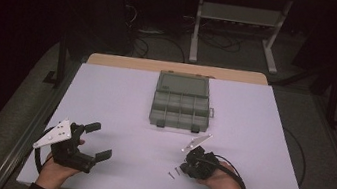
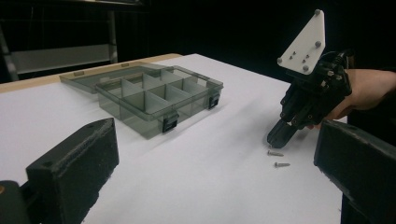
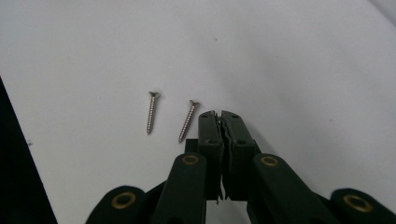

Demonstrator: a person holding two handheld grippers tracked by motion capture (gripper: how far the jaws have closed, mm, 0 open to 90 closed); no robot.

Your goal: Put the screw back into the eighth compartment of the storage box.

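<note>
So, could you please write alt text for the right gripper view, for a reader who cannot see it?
The right claw points along a white table with its two black jaws pressed together; a thin sliver of metal may sit between them. Two small silver screws, the nearer screw and the farther screw, lie loose just left of the jaw tips.

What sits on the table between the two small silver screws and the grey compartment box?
Nothing: between the two silver screws and the grey plastic compartment box is only bare white tabletop, as the high view shows, and the left gripper view agrees.
</note>
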